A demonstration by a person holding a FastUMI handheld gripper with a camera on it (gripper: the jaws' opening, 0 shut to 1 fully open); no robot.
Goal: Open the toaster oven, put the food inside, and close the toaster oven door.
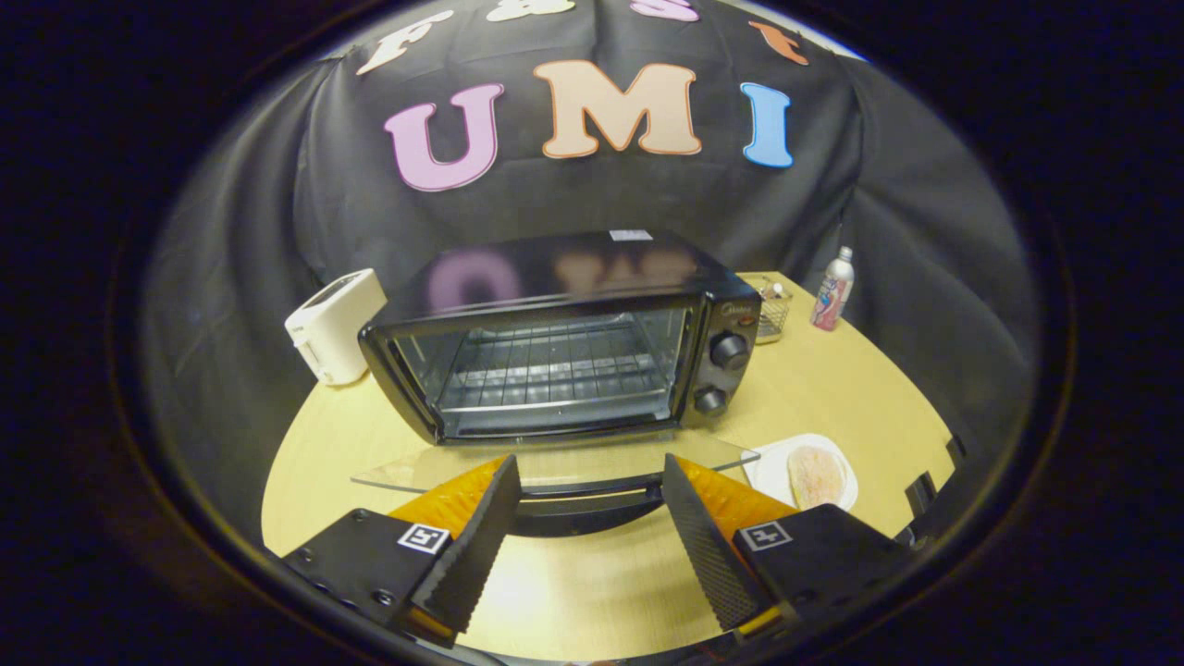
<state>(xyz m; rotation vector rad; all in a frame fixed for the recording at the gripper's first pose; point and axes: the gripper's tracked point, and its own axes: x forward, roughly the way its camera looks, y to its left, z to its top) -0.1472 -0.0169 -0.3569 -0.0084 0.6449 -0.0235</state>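
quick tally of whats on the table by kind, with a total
toaster oven, door folded down, open jaws either side of its handle: 1
white toaster: 1
plate with food: 1
bottle: 1
small wire basket: 1
total: 5

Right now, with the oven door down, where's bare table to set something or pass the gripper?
Bare table lies between the toaster oven, the bottle and the plate, and beneath the open gripper. Crowded: the lowered glass door with its handle between the fingers, and the white toaster tight against the oven's side.
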